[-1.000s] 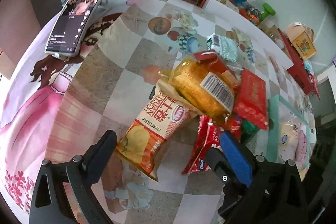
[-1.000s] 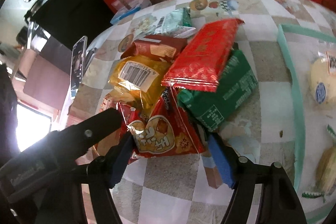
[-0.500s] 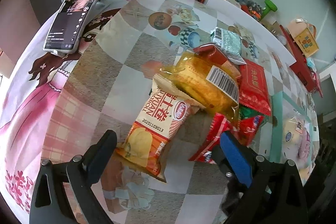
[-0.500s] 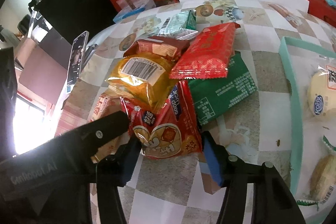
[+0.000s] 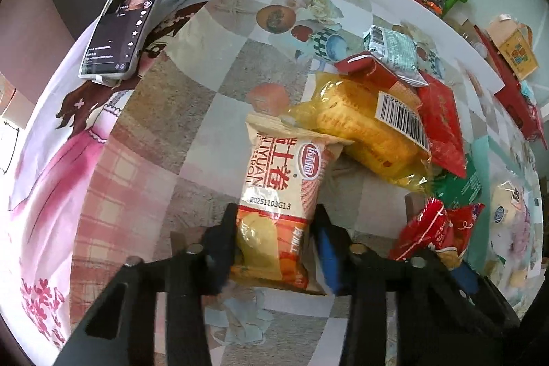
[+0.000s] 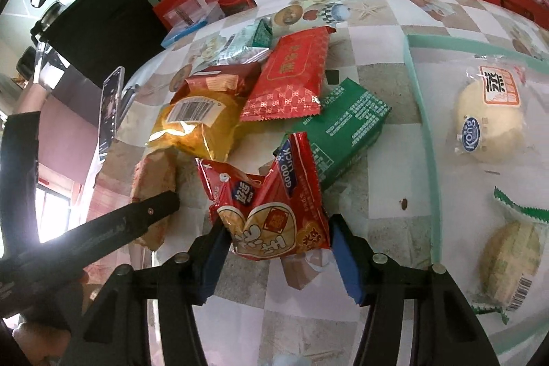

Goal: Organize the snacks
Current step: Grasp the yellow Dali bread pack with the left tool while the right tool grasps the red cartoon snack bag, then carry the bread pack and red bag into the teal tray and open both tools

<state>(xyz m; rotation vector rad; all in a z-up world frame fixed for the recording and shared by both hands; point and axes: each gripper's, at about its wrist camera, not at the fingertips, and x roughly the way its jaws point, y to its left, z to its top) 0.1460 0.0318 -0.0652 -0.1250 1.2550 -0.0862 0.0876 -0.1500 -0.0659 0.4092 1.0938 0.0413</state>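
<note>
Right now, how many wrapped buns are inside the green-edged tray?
2 visible: one round bun toward the tray's far end, one green-trimmed bun nearer. More may lie beyond the frame.

The snack pile is lying on the table [image 6: 346,314], left of the tray [image 6: 430,160]. The barcoded packet [image 6: 195,122] is resting on the egg-roll packet [image 5: 281,194]. The boxed snack [image 6: 346,129] is lying under the flat packet [image 6: 291,81]. Two buns [image 6: 490,122] are sitting in the tray. The phone [image 5: 133,12] is standing at the table's far left.
</note>
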